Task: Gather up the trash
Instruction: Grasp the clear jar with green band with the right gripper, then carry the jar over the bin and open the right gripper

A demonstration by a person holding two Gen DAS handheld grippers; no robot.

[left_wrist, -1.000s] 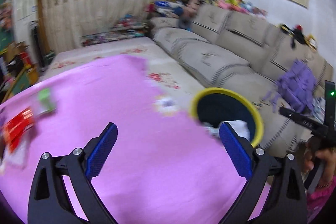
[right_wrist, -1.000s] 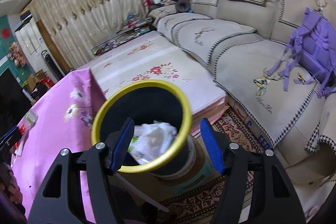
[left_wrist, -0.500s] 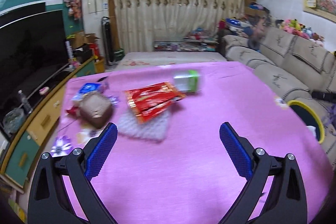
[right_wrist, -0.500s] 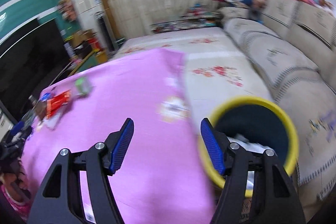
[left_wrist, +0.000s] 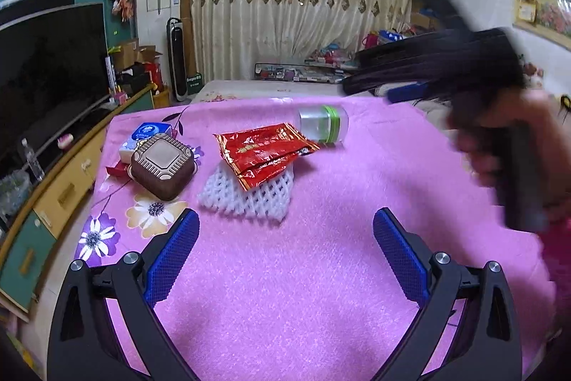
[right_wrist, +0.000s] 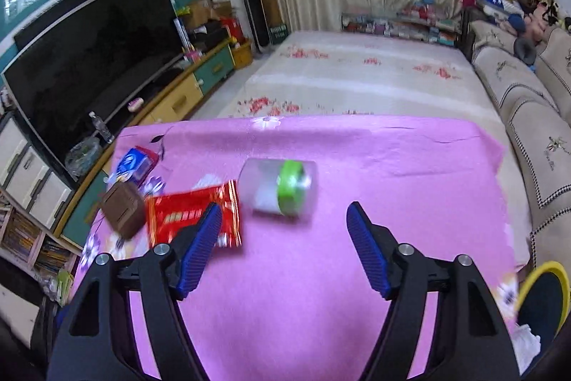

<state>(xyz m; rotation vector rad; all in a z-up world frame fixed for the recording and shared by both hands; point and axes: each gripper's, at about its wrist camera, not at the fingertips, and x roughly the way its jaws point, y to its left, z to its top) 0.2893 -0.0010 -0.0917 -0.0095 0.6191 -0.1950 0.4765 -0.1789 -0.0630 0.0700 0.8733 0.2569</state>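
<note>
On the pink tablecloth [left_wrist: 303, 274] lie a red snack wrapper [left_wrist: 264, 154] on white foam netting [left_wrist: 246, 199], a clear plastic cup with a green band [left_wrist: 323, 127] on its side, a brown square box [left_wrist: 162, 166] and a blue-white packet [left_wrist: 146, 134]. My left gripper [left_wrist: 285, 249] is open and empty, short of the netting. My right gripper [right_wrist: 283, 249] is open and empty, just short of the cup [right_wrist: 280, 190], its left finger over the wrapper [right_wrist: 192, 216]. It shows blurred at the right of the left wrist view [left_wrist: 407, 93]. The yellow-rimmed bin [right_wrist: 546, 299] stands at the lower right.
A TV [right_wrist: 89, 59] on a low cabinet [right_wrist: 185, 95] runs along the left. A floral-covered bed or platform [right_wrist: 357, 81] lies beyond the table, sofas [right_wrist: 535, 116] to the right, curtains behind.
Both grippers have swung left from the yellow bin toward the table. The left now faces the trash pile closely; the right has come over the table near the cup. Both stay open.
</note>
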